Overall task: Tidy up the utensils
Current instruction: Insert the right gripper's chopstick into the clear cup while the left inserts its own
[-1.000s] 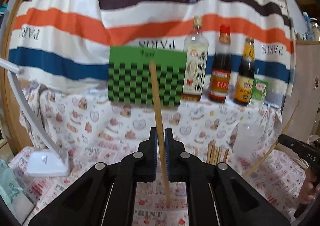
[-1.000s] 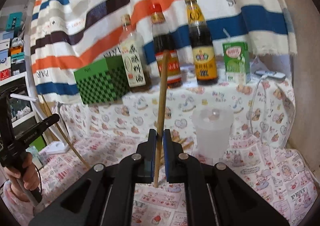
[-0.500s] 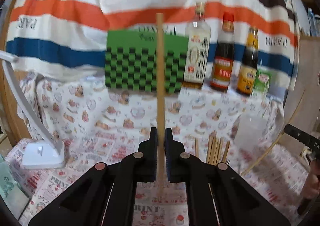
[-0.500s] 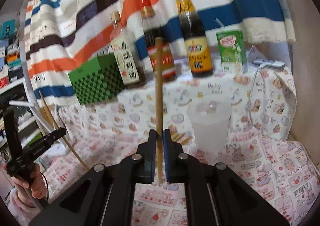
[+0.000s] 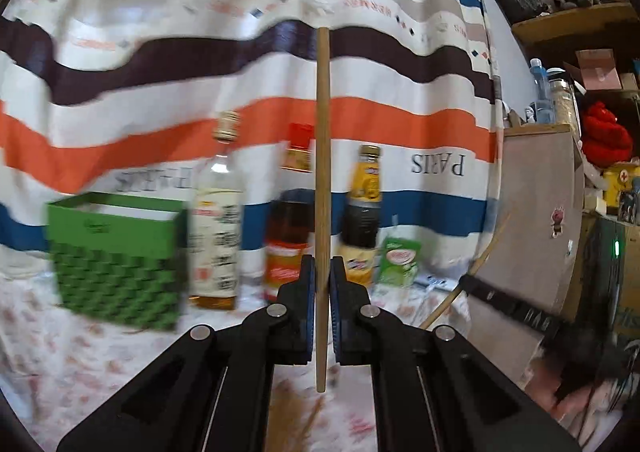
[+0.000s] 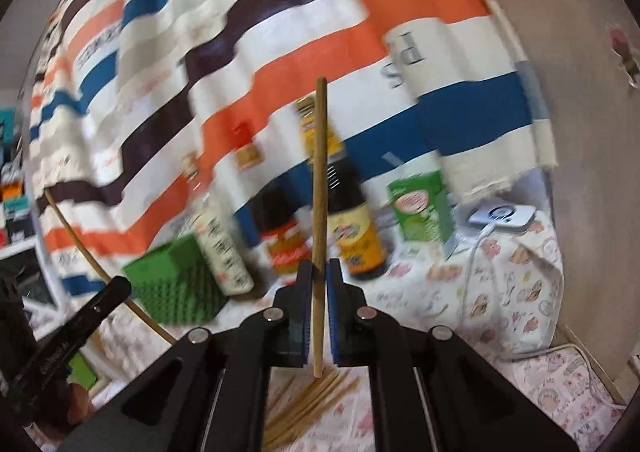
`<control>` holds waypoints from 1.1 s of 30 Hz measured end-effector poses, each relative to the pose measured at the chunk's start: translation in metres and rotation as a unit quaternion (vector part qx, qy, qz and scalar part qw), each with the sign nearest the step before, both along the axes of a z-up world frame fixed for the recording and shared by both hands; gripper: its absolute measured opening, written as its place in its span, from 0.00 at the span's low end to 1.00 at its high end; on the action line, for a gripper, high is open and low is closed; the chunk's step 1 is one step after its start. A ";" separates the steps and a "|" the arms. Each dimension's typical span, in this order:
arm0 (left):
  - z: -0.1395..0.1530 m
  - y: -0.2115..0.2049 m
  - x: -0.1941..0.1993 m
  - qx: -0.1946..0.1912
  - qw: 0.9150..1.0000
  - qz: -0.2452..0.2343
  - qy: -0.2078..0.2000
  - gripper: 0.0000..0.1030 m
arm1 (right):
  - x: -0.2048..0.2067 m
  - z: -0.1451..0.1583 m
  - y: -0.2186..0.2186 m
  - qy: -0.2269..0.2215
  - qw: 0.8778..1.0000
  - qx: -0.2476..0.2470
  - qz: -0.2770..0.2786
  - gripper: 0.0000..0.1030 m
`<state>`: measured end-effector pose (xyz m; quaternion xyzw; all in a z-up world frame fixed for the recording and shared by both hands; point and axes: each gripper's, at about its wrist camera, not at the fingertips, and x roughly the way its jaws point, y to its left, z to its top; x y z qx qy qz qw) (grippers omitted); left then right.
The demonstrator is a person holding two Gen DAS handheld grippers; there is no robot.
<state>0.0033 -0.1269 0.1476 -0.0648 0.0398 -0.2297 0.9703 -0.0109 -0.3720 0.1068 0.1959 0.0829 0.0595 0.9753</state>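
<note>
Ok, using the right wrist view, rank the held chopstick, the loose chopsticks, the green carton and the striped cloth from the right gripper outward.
1. chopstick, upright between the right gripper pads.
2. loose chopsticks, just below.
3. green carton, right, at the back.
4. striped cloth, hanging behind everything.

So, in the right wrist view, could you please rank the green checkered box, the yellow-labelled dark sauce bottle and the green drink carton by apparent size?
1. Green checkered box, though it sits nearer the camera, so that is unsure.
2. Yellow-labelled dark sauce bottle.
3. Green drink carton.
</note>
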 end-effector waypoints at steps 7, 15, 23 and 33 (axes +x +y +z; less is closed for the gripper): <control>-0.013 -0.072 0.066 0.019 0.999 -0.026 0.043 0.05 | 0.010 -0.026 -0.028 -0.009 0.997 0.010 -0.081 0.06; -0.065 -0.107 0.102 0.070 0.990 -0.042 0.114 0.06 | 0.048 -0.054 -0.041 0.078 0.995 0.057 -0.017 0.06; -0.083 -0.104 0.119 0.082 0.980 -0.055 0.174 0.06 | 0.070 -0.079 -0.038 0.143 0.986 0.079 0.039 0.08; -0.081 -0.118 0.126 0.133 0.974 -0.014 0.180 0.17 | 0.077 -0.094 -0.040 0.190 0.976 0.100 0.036 0.11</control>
